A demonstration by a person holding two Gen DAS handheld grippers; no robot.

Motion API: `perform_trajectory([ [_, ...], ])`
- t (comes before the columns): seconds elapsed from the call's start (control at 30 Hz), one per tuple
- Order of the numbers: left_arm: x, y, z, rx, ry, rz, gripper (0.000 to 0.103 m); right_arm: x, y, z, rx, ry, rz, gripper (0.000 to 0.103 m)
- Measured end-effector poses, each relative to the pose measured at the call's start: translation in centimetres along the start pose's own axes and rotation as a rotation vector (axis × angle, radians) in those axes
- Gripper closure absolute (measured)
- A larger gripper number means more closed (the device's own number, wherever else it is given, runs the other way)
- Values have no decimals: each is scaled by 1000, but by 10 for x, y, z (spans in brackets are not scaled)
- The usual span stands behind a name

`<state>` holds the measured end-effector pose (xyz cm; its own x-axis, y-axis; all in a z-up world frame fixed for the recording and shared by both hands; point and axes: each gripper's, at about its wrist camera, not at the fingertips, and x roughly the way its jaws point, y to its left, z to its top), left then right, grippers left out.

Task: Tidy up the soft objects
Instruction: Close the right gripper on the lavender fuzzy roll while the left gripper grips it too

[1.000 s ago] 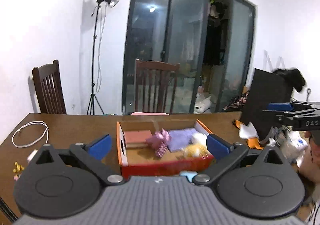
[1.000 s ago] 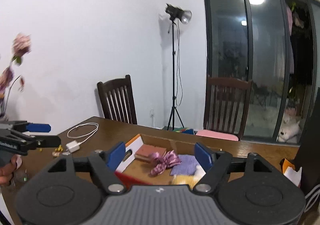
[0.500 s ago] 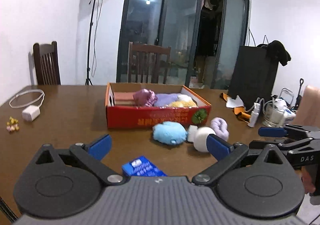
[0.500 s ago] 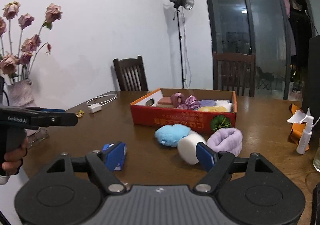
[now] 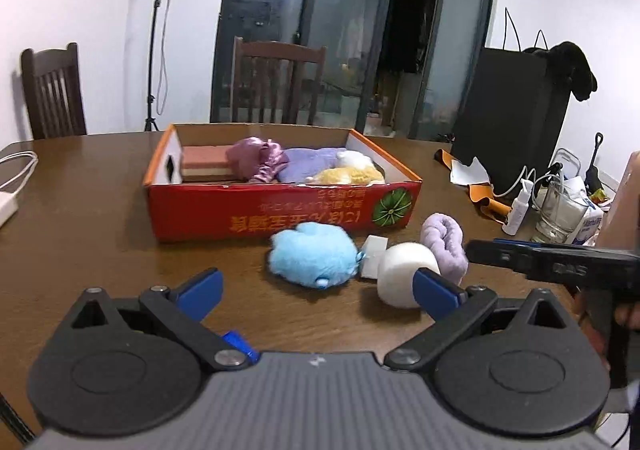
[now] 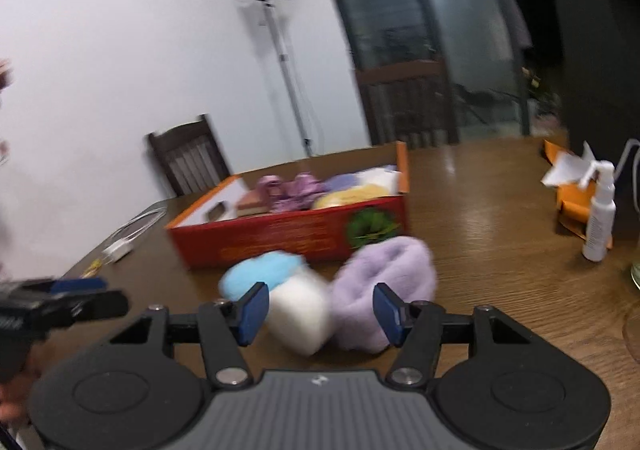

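The left gripper (image 5: pixel 318 292) hangs low over the brown table (image 5: pixel 88 242) with its jaws wide apart and nothing between them. Just ahead of its fingertips lie three soft things in a loose row: a pale blue plush toy (image 5: pixel 313 253) ahead between the fingers, a white roll (image 5: pixel 406 270) partly behind the right finger, with a small white tag or block touching it, and a lilac fluffy roll (image 5: pixel 445 246) just beyond that. The right gripper (image 6: pixel 318 315), tilted in its own blurred view, has just been closing and now stands at a middling width; the white roll and the lilac roll show between its blue pads, but the pads do not visibly press either one. The blue plush sits ahead and to the left of its left finger.

Behind the loose pieces stands a red cardboard box (image 5: pixel 280 214) with orange edges. It holds a pink and cream sponge-like block (image 5: pixel 206 166) at the left, a shiny mauve fabric piece (image 5: pixel 260 158), a lilac cloth (image 5: pixel 314 159), and white and yellow plush things (image 5: pixel 348 172) at the right. Its near wall carries orange characters, upside down and not readable, and a green round fruit picture.

Well off to the right stand a white spray bottle (image 6: pixel 599 218) and a clear glass (image 5: pixel 560 210).
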<state>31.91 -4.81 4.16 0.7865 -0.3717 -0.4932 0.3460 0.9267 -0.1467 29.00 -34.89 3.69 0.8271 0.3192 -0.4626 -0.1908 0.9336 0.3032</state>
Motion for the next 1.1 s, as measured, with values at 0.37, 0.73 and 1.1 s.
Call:
perform_trajectory([
  [0.37, 12, 23, -1, -67, 25, 54, 0, 48, -22, -1, 88, 58, -73, 86],
  [0.73, -45, 35, -28, -110, -18, 68, 0, -62, 26, -23, -42, 113, 282, 86],
  [1.1, -81, 22, -64, -100, 7, 41, 0, -42, 32, -55, 68, 267, 367, 74],
])
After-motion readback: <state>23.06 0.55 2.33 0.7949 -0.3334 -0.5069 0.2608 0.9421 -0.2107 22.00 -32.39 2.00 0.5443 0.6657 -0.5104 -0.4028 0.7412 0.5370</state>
